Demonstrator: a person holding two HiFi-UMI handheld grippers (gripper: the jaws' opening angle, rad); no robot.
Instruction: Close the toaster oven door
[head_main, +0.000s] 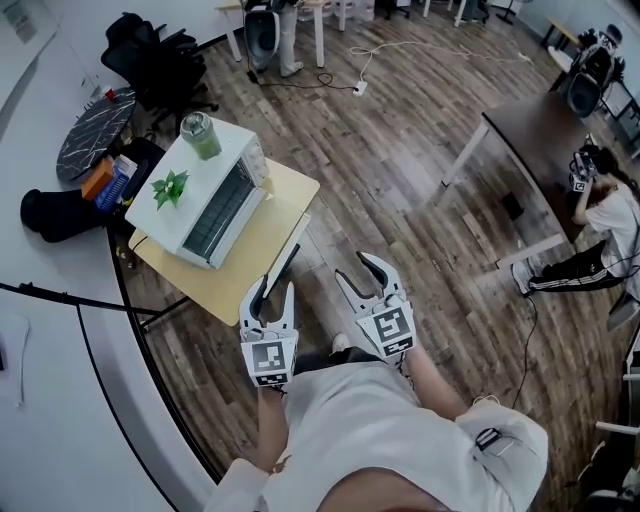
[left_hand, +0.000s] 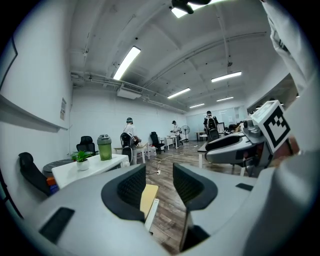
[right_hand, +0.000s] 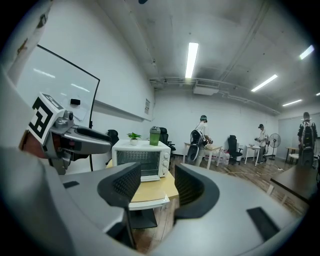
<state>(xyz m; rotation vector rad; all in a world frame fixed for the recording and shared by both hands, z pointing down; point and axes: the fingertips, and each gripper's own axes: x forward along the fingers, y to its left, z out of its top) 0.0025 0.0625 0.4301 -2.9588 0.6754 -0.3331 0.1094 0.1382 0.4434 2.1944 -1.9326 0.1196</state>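
Note:
The white toaster oven (head_main: 205, 195) stands on a small wooden table (head_main: 265, 230), with a green bottle (head_main: 200, 135) and a little potted plant (head_main: 170, 187) on its top. In the right gripper view the oven (right_hand: 141, 157) faces me, and its glass door stands upright, flush with the front. My left gripper (head_main: 275, 288) hangs by the table's near corner, shut and empty; its own view (left_hand: 159, 182) looks past that corner (left_hand: 148, 197). My right gripper (head_main: 352, 266) floats over the floor right of the table, open, with nothing between its jaws (right_hand: 157, 182). Neither gripper touches the oven.
A dark desk (head_main: 545, 130) stands at the right with a person (head_main: 610, 220) sitting on the floor beside it. Black office chairs (head_main: 160, 60) and a round dark table (head_main: 95, 125) crowd the space behind the oven. A white cable (head_main: 385, 55) trails over the wooden floor.

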